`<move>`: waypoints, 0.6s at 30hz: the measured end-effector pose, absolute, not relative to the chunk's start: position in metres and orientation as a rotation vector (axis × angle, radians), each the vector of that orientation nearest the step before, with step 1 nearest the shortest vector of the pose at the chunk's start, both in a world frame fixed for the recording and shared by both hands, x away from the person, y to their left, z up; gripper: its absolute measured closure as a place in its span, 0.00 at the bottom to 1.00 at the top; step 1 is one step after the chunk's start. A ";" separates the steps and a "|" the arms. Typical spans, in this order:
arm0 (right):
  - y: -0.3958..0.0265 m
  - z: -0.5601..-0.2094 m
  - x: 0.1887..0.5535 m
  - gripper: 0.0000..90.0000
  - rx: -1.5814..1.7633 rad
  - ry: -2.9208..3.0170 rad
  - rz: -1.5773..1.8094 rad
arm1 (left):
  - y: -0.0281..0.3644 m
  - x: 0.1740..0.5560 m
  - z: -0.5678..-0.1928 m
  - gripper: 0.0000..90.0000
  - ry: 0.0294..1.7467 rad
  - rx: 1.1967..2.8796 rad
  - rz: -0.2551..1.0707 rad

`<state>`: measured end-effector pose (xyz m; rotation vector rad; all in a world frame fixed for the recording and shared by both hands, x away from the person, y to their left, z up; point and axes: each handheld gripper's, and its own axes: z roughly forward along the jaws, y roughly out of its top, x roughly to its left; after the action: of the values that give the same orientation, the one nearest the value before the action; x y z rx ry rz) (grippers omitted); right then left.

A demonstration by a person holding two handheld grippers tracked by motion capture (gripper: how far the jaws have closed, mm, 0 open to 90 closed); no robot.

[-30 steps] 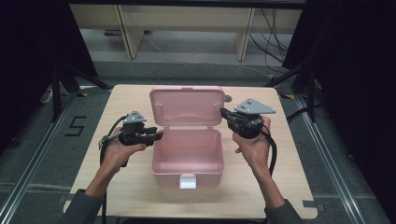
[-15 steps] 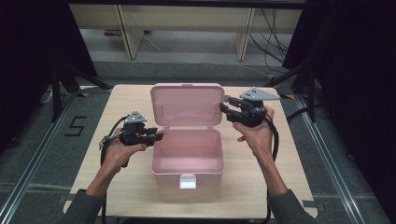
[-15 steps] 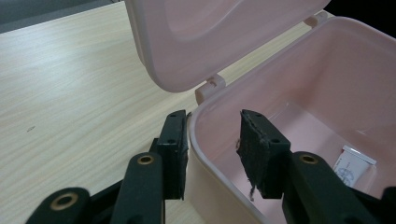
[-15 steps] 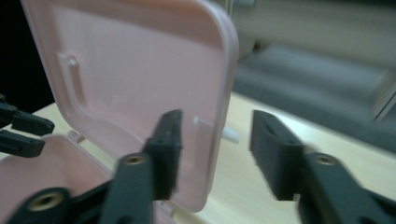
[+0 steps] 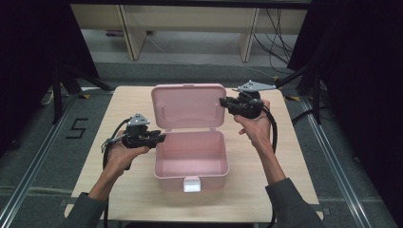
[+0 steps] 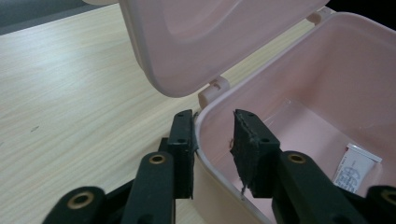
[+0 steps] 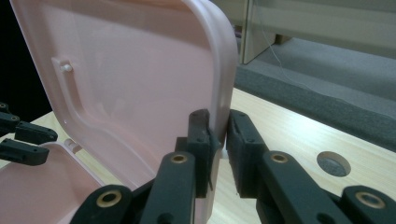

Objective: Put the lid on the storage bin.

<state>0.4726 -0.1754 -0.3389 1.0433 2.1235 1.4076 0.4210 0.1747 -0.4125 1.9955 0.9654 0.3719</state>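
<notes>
Table (image 5: 128, 102): lid (image 7: 140, 84) between right gripper (image 7: 219, 135) jaws.

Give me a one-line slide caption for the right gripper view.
Right gripper, jaws just closing, clamps the side edge of the pink box's raised lid above the wooden table.

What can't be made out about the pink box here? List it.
- Label inside the pink box: print too small in the left gripper view.
- Left gripper: the wall between its jaws hides pad contact.
- Lid outer face: turned away.
- White latch: too small in the high view.
</notes>
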 end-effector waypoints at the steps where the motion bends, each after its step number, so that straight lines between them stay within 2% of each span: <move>1: -0.176 -0.338 0.472 0.90 1.026 2.122 1.395 | 0.174 0.421 -0.413 0.79 0.974 1.988 0.379; 9: -0.175 -0.339 0.459 0.90 0.996 2.083 1.377 | 0.175 0.422 -0.415 0.85 0.978 1.988 0.376; 18: -0.179 -0.340 0.445 0.89 0.940 2.064 1.369 | 0.173 0.421 -0.417 0.88 0.987 1.977 0.359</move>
<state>0.4448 -0.1795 -0.3403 0.9397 2.0641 1.3689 0.4214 0.1730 -0.4170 1.9765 0.9874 0.3586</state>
